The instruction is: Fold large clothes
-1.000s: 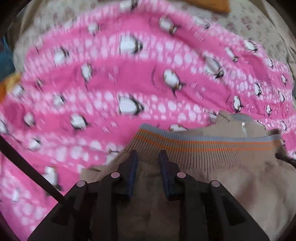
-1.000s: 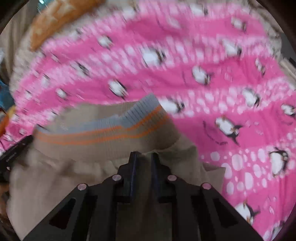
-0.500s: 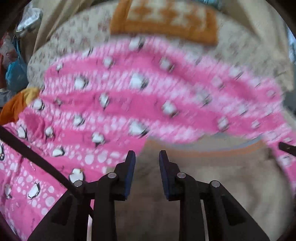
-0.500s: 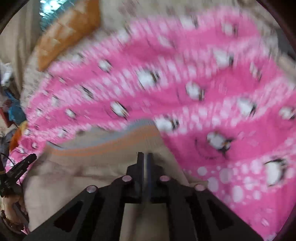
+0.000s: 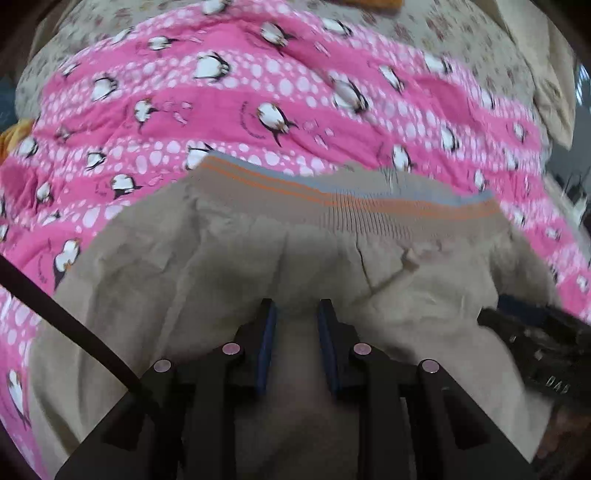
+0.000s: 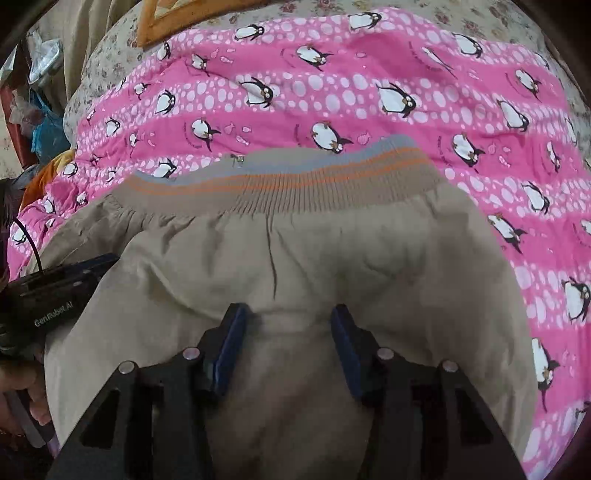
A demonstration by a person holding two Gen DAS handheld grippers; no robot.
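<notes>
Beige trousers (image 5: 221,277) (image 6: 369,266) lie spread on a pink penguin blanket (image 5: 221,110) (image 6: 369,74). Their ribbed waistband (image 5: 369,206) (image 6: 295,177), striped grey and orange, is at the far side. My left gripper (image 5: 295,314) is over the seat, its blue pads a narrow gap apart with a ridge of cloth bunched between them; it is shut on it. My right gripper (image 6: 290,314) is a hand's width to its right. Its jaws are opening and stand well apart, with a loose ridge of cloth between them that the pads do not press.
Each gripper shows in the other's view: the left gripper (image 6: 55,295) with a hand (image 6: 22,387) on it, the right gripper (image 5: 535,332). A black cable (image 5: 74,325) crosses low left. A floral sheet (image 5: 461,37) and an orange pillow (image 6: 166,22) lie beyond the blanket, with bags (image 6: 40,122) at the left.
The right jaws were shut on the cloth just below the waistband and now stand apart. Both grippers have drawn back, so the waistband lies farther from the fingertips and the trousers lie flatter.
</notes>
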